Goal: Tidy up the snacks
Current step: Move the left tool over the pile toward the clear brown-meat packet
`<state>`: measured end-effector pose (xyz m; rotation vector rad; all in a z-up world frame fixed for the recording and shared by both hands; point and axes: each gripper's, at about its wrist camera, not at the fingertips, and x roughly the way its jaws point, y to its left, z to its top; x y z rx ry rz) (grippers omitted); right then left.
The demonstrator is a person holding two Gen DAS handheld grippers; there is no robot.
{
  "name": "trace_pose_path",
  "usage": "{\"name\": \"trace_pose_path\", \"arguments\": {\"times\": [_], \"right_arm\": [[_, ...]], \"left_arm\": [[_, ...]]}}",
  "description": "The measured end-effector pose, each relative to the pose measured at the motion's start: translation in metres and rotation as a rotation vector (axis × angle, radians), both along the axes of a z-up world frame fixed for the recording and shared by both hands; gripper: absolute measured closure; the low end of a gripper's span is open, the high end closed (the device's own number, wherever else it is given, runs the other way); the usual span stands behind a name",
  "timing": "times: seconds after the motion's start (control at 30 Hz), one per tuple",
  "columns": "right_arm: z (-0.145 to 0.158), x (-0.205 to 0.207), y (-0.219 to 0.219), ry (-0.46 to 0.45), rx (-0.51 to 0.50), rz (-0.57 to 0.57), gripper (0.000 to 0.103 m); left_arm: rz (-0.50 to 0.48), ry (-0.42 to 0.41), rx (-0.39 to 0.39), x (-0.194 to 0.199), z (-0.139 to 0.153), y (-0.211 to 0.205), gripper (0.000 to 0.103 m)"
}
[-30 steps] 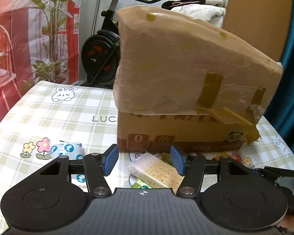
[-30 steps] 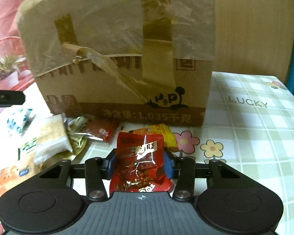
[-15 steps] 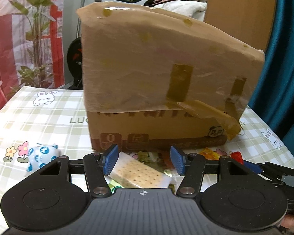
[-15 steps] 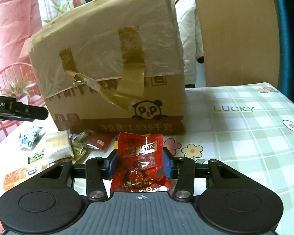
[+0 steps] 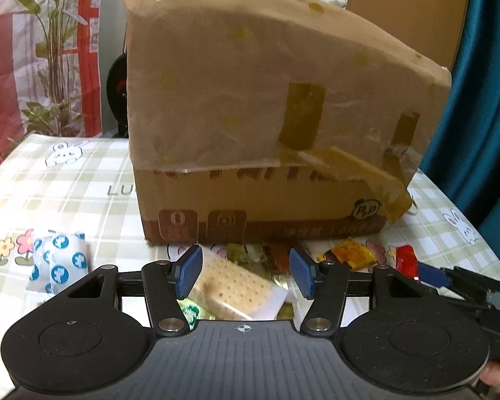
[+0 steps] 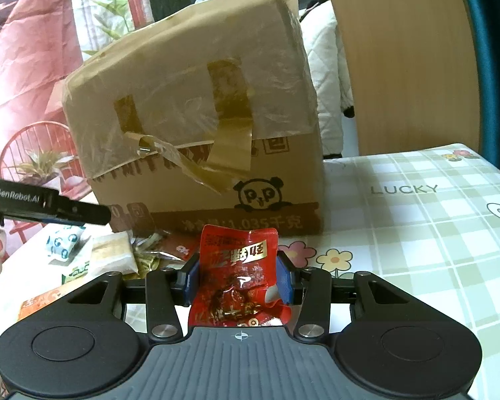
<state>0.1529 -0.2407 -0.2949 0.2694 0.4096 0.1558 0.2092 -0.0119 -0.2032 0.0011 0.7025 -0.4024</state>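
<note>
Pickup stage, w/ sorting barely begun — right gripper [image 6: 238, 278] is clamped on a red snack packet [image 6: 239, 275], held off the table in front of the taped cardboard box [image 6: 196, 126]. Left gripper [image 5: 245, 271] hangs w/ jaws apart, nothing pinched, over the cracker pack [image 5: 236, 288] in the loose pile by the box. Next, probably: red packet needs a spot — left must drop and close on the crackers.

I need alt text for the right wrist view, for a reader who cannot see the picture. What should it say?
The right gripper holds a red snack packet between its blue pads, in front of a taped cardboard box on a checked tablecloth. More snacks lie at the box's foot on the left, where the left gripper reaches in.
</note>
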Motion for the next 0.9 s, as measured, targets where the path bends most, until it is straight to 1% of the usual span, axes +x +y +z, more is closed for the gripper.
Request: {"name": "trace_pose_path", "arguments": {"times": [0.1,0.23,0.43,0.57,0.67,0.7,0.73,0.8,0.9], "right_arm": [[0.000,0.000,0.000,0.002,0.002,-0.003,0.061],[0.000,-0.002,-0.001,-0.006,0.007,-0.012,0.061],[-0.001,-0.002,-0.002,-0.008,0.015,-0.015,0.061],[-0.001,-0.002,-0.003,-0.006,0.021,-0.016,0.061],[-0.001,-0.002,-0.003,-0.003,0.025,-0.018,0.061],[-0.002,-0.002,-0.003,-0.003,0.028,-0.019,0.061],[-0.002,-0.002,-0.003,-0.002,0.030,-0.019,0.061],[-0.002,-0.001,-0.005,-0.001,0.036,-0.019,0.061],[-0.003,-0.002,-0.007,-0.003,0.051,-0.020,0.061]], "left_arm": [[-0.024,0.009,0.005,-0.003,-0.004,0.002,0.044],[-0.053,0.019,0.007,-0.002,-0.008,-0.002,0.048],[-0.091,0.024,-0.013,0.010,-0.011,-0.022,0.051],[-0.075,0.062,-0.018,0.031,-0.018,-0.036,0.051],[-0.048,0.084,-0.006,0.048,-0.025,-0.044,0.051],[-0.046,0.085,0.000,0.051,-0.027,-0.046,0.053],[-0.050,0.086,0.005,0.054,-0.029,-0.048,0.059],[-0.077,0.107,0.010,0.059,-0.034,-0.053,0.064],[-0.106,0.136,0.030,0.058,-0.043,-0.060,0.066]]}}
